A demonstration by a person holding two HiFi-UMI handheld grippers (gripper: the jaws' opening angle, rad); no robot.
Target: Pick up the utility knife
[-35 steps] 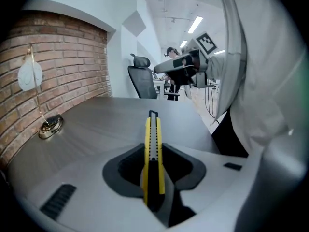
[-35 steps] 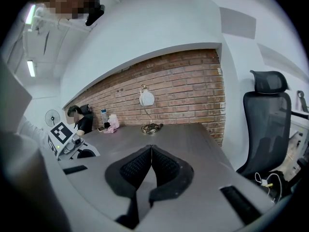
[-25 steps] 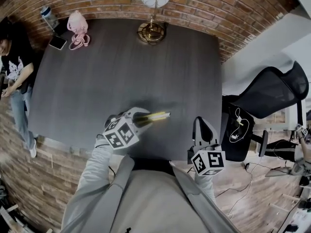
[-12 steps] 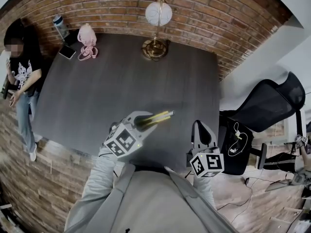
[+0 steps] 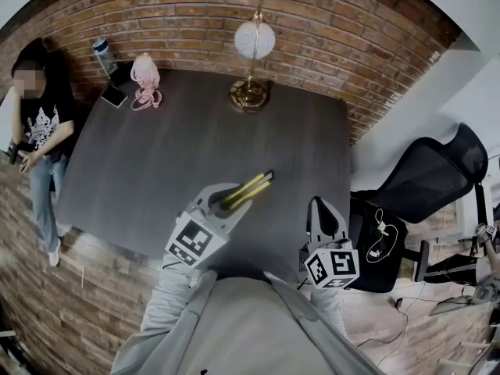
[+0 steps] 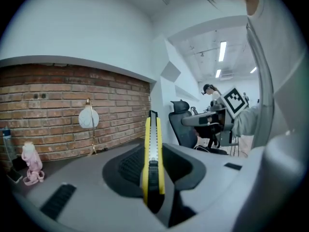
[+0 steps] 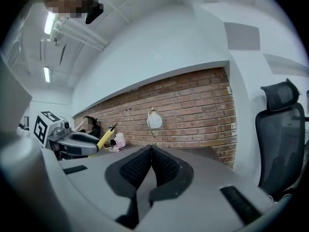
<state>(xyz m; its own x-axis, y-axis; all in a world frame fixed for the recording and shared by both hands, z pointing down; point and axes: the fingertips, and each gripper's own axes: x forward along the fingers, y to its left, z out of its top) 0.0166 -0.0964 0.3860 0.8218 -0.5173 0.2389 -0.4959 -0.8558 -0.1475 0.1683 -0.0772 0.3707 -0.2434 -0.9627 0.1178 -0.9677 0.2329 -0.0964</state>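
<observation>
The left claw (image 5: 228, 201) clamps the yellow knife (image 5: 251, 186) above the surface (image 5: 180, 147), tip toward one o'clock; the right claw (image 5: 322, 213) is closed, empty. Pickup looks complete; next needs only a steady hold.

**Yellow and Black Being Set Against Greys and Brick Red**

A yellow body with a black slider and a silver strip is being shown by the utility knife (image 6: 152, 144). Light grey shells are being displayed by the left gripper (image 5: 232, 198) and the right gripper (image 5: 322, 209), with ribbed black pads (image 7: 136, 168) and marker cubes (image 5: 191, 243) patterned in black-and-white squares. The counter (image 5: 180, 147) is being seen in dark grey wood grain, and the wall (image 5: 195, 6) in red-brown brick with pale mortar. White over brass is being shown by the lamp (image 5: 254, 41), and black by the chair (image 5: 437, 170).
</observation>
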